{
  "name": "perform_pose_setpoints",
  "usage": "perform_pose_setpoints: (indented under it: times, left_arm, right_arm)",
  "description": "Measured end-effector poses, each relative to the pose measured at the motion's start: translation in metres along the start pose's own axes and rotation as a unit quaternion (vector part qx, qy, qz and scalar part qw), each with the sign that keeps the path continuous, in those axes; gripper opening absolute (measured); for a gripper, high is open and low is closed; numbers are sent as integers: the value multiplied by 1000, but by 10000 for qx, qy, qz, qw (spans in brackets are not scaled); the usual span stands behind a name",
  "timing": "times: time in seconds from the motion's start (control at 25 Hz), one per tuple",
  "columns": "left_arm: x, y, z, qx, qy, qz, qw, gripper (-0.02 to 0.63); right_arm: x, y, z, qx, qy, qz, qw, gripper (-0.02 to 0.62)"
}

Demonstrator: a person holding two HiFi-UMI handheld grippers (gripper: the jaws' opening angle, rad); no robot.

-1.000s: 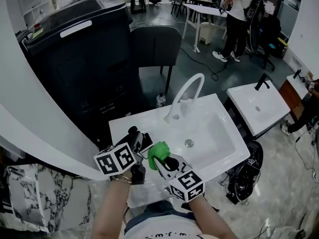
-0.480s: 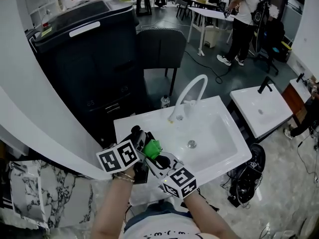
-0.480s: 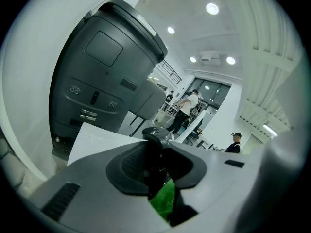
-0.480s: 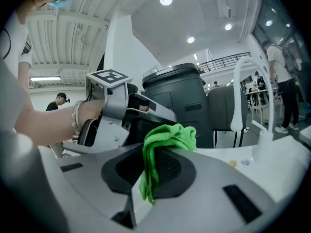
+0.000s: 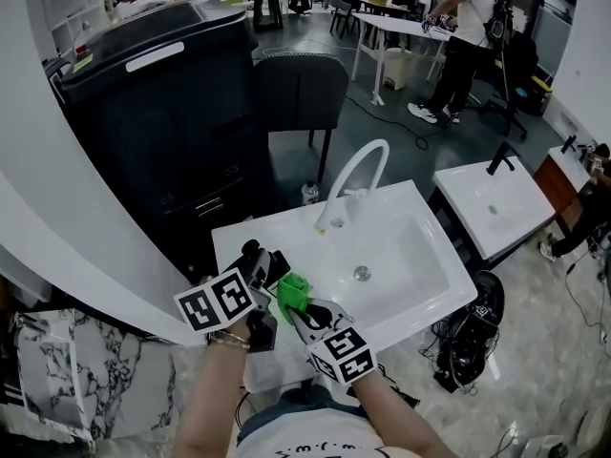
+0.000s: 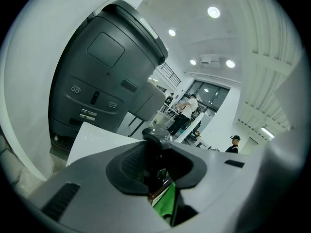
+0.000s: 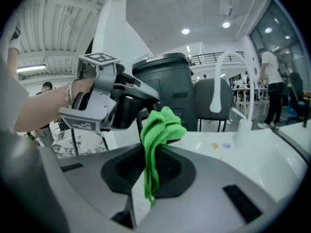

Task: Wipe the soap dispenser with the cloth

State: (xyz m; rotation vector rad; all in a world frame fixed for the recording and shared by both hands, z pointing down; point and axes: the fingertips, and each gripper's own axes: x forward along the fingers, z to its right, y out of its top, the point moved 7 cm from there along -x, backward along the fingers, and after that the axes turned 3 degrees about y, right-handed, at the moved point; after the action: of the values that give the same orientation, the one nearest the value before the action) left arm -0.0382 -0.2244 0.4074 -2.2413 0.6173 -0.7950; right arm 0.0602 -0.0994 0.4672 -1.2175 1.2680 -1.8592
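Green cloth (image 7: 160,125) is pinched in the right gripper (image 7: 154,168) and bunches above its jaws. Just ahead and to its left, the left gripper (image 6: 158,166) clamps the dark soap dispenser (image 6: 154,149) roughly upright. Whether the cloth touches the dispenser is unclear.

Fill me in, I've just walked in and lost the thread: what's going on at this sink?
A person stands over the near left corner of the white sink with a claw in each hand. The left claw is clamped on a dark soap dispenser. The right claw pinches a green cloth, held right up against the dispenser.
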Motion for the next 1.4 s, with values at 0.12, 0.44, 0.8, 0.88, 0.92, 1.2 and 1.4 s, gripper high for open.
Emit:
perform_pose_setpoints:
  times: [0.12, 0.44, 0.8, 0.88, 0.92, 1.2, 1.4]
  left_arm:
    - [-1, 2, 2, 129, -87, 22, 9999, 98]
    - [-8, 1, -5, 918, -823, 536, 9909, 97]
    - [-35, 1, 4, 3327, -1691, 1217, 9198, 92]
    - [-37, 0, 9, 3483, -1866, 1255, 9100, 92]
    - [-38, 0, 11, 3503, -1949, 1279, 9072, 92]
    - [-37, -1, 23, 3630, -2238, 1268, 8956, 92]
    - [-36, 5, 22, 3462, -2262, 1336, 9006, 92]
  right_arm:
    - [-5, -8, 11, 178, -299, -128, 9993, 49]
    - [-25, -1, 22, 126, -463, 16, 9988, 49]
    - [-45, 38, 40, 1827, 1379, 1254, 9653, 49]
    - [-38, 40, 41, 2516, 2006, 1274, 9382, 49]
    - [-35, 42, 40, 2721, 2228, 1252, 9277, 49]
    - [-16, 44, 32, 2665, 2431, 932, 9280, 49]
    - [-11, 34, 38, 2492, 2056, 635, 9443, 49]
